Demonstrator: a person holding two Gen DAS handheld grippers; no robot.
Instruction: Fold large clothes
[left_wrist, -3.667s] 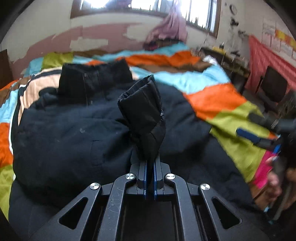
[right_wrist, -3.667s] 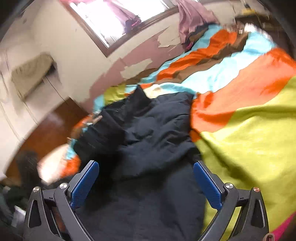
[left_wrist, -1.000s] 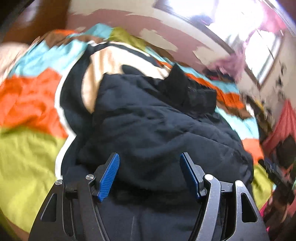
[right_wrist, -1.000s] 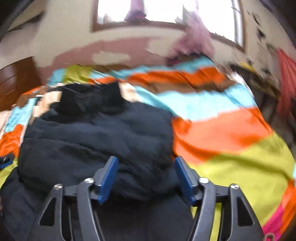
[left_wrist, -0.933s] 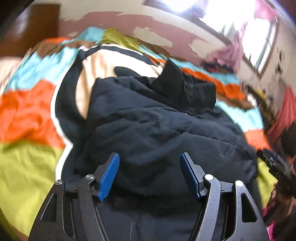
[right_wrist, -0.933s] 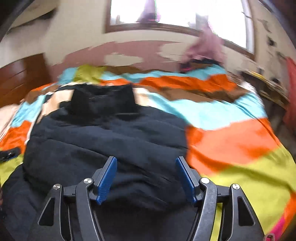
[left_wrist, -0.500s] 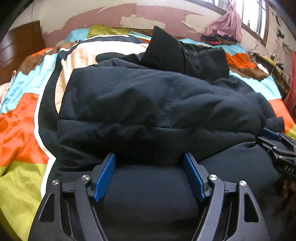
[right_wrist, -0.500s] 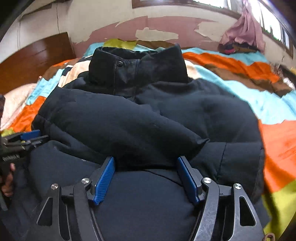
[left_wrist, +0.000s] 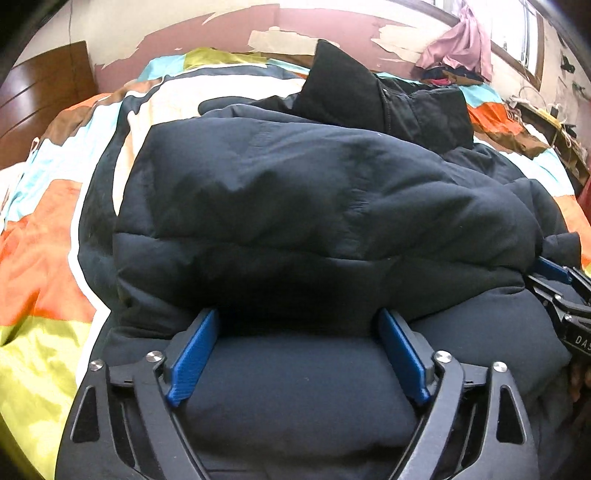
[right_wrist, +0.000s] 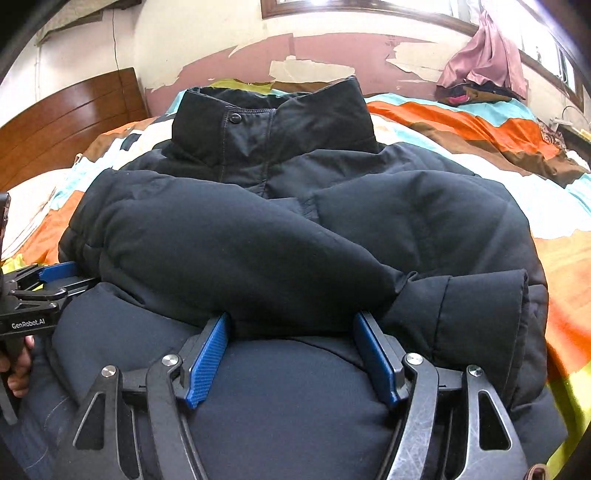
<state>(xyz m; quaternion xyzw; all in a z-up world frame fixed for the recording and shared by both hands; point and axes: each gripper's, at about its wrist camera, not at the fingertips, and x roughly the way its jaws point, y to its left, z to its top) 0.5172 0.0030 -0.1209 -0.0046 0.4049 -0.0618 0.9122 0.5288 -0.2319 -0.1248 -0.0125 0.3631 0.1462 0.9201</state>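
A large black puffer jacket (left_wrist: 314, 206) lies on the bed, collar (right_wrist: 273, 122) toward the wall, both sleeves folded across its chest; a cuff (right_wrist: 476, 306) lies at the right. My left gripper (left_wrist: 297, 332) is open, its blue pads straddling the puffy lower hem below a folded sleeve. My right gripper (right_wrist: 291, 336) is open too, straddling the hem further right. Each gripper shows in the other's view: the right one (left_wrist: 561, 291) and the left one (right_wrist: 40, 291).
The bed has a bright patchwork cover (right_wrist: 480, 129) of orange, blue, lime and cream. A wooden headboard (right_wrist: 62, 118) stands at the left. A pink cloth (right_wrist: 484, 62) hangs under the window, above dark clothes. A cluttered side table (left_wrist: 554, 125) stands far right.
The left gripper let go of the sleeve it held, now folded across the chest. Both open grippers came down to the jacket's lower hem and pushed in slightly under the folded sleeves.
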